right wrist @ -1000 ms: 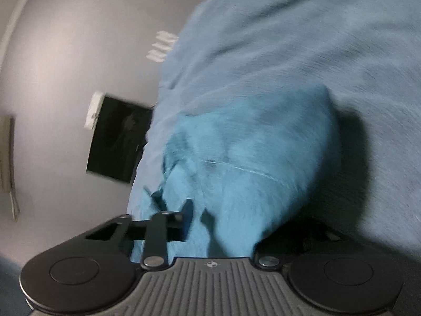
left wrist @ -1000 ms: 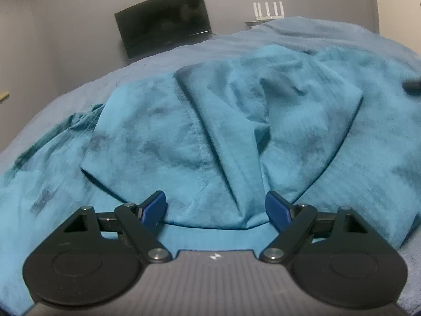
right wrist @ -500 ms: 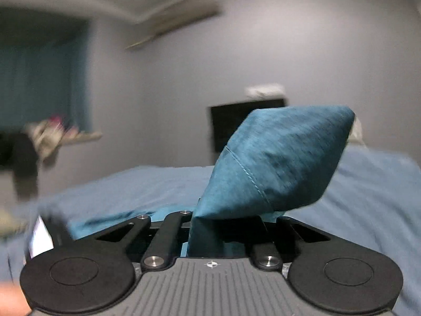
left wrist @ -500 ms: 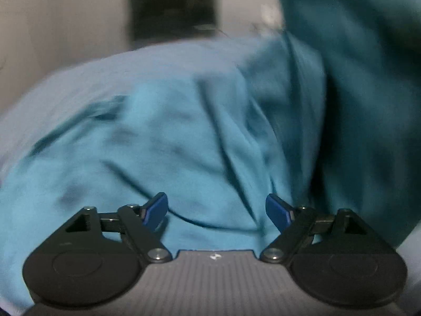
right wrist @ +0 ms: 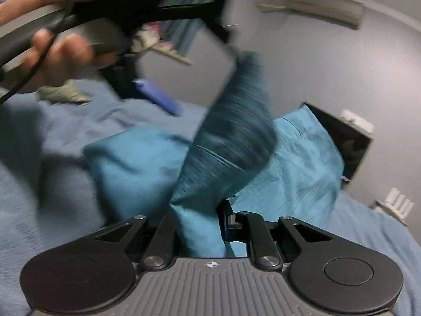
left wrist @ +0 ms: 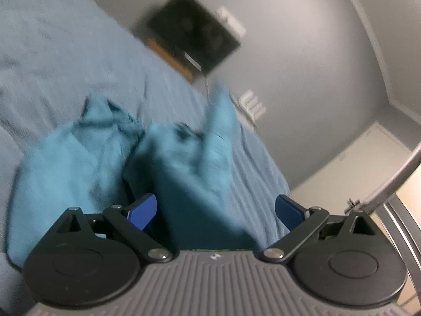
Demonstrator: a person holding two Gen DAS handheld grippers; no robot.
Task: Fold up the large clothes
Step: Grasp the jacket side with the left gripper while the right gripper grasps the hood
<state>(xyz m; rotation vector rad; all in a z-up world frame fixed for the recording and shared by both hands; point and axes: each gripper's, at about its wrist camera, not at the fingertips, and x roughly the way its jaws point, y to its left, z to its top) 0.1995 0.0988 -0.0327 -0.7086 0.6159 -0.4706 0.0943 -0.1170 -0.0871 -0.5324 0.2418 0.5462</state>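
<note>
No legible writing on teal garment [right wrist: 229, 142]

Both wrist views look close along their fingers at the crumpled teal cotton garment [left wrist: 79, 163] [right wrist: 302, 158], tilted toward the grey wall [left wrist: 302, 52] [right wrist: 329, 65].

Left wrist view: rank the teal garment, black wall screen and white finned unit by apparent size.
1. Teal garment, largest, though nearest the camera.
2. Black wall screen.
3. White finned unit, smallest.
Distance makes true sizes unsure.
</note>
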